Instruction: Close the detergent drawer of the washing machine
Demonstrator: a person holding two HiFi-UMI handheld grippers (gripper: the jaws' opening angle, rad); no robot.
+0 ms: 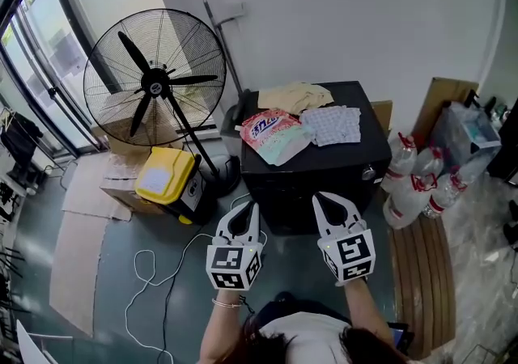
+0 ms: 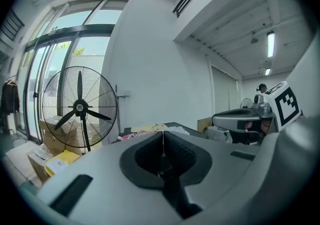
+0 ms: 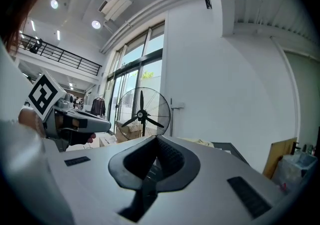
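Basically, left gripper (image 1: 250,207) and right gripper (image 1: 318,197) had jaws together, empty, held side by side near the black washing machine (image 1: 328,162). Detergent drawer couldn't be made out.

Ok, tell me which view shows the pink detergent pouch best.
The head view: the pink detergent pouch lies fully visible on the black washing machine. The left gripper view catches only its pink edge beyond the left tool; the right gripper view does not show it.
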